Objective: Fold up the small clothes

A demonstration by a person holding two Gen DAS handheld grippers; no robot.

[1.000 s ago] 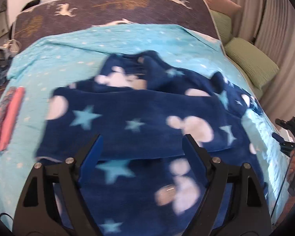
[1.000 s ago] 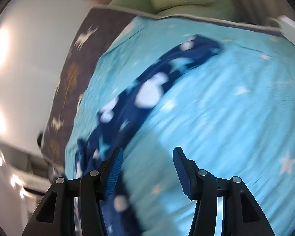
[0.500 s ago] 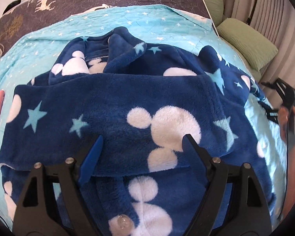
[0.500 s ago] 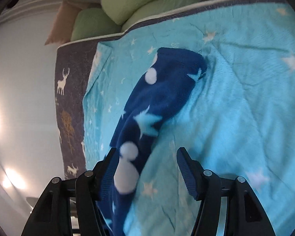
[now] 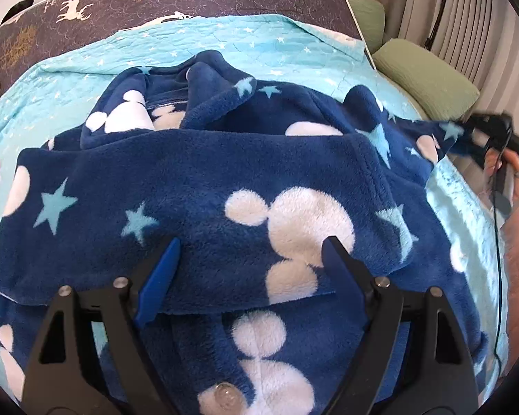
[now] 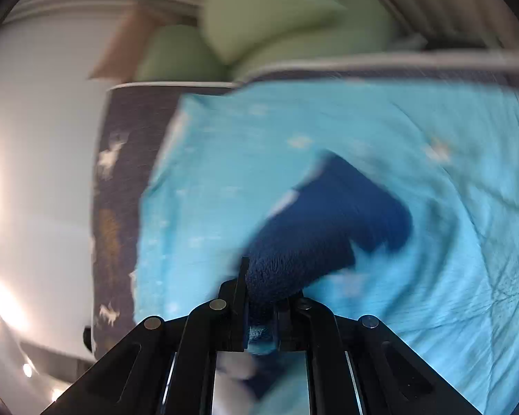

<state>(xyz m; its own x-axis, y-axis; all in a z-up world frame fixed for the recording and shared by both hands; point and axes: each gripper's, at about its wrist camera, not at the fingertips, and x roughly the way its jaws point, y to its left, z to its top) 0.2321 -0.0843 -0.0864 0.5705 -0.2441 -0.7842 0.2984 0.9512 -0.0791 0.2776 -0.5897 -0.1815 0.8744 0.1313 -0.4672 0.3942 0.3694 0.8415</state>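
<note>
My right claw is pinched tight on the sleeve at 3 o'clock of the fluffy blue top on the bed, my left claw wide open above it holding nothing, and if I tug hard the folded part could slide

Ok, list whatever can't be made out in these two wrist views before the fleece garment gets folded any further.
- Left wrist view: the lower part of the blue fleece garment is hidden by the open left gripper and the frame edge.
- Left wrist view: the right gripper is small and blurred; its grip is unreadable here.
- Right wrist view: motion blur hides the print on the sleeve, which the right gripper is shut on.
</note>
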